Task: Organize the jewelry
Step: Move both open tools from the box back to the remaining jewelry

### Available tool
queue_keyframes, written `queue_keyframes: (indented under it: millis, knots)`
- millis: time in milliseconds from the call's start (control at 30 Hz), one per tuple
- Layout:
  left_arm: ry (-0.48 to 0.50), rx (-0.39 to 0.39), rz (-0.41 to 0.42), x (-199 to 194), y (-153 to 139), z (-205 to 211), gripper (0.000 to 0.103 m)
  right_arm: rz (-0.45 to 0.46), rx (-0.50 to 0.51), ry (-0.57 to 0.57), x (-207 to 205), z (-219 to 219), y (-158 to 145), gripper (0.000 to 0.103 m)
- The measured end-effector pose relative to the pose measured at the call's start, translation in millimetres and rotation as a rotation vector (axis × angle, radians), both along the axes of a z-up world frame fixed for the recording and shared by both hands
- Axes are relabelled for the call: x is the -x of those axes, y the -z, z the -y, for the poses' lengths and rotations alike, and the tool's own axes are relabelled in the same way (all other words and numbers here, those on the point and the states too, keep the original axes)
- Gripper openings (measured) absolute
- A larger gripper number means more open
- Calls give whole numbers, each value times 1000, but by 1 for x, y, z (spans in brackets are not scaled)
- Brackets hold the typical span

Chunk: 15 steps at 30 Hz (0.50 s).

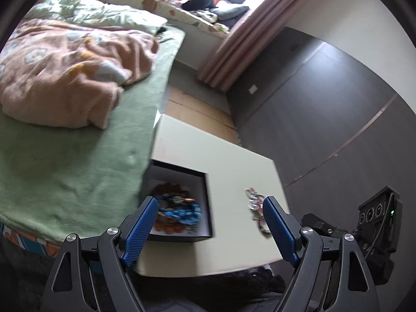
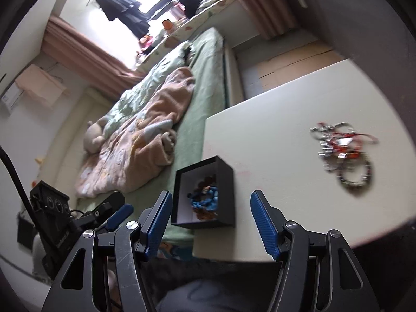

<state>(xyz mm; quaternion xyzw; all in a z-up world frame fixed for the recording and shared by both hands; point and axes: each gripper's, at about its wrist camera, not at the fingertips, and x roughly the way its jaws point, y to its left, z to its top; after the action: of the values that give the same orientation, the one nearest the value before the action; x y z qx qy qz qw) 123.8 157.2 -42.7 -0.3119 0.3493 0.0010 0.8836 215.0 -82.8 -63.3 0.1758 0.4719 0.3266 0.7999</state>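
Both grippers, left (image 1: pixel 210 218) and right (image 2: pixel 211 213), are held wide apart, empty. Beads (image 2: pixel 205 200) are seen in box (image 2: pixel 226 195); jewelry (image 2: pixel 343 153) is left on table (image 2: pixel 273 130).

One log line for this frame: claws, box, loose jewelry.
left claw: open, empty | right claw: open, empty | black box: holds beads | jewelry pile: loose on table

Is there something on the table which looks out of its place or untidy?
Yes. A tangled heap of jewelry lies loose on the white table, apart from the black box that already holds blue and brown beads. Both grippers, left and right, are open and empty.
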Motion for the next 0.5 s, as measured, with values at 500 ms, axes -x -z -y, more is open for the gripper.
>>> queue_keyframes:
  millis: [500]
  knots:
    - [145,-100,69,-26,-53,82,97,65,13,195,-1,89,-27,102]
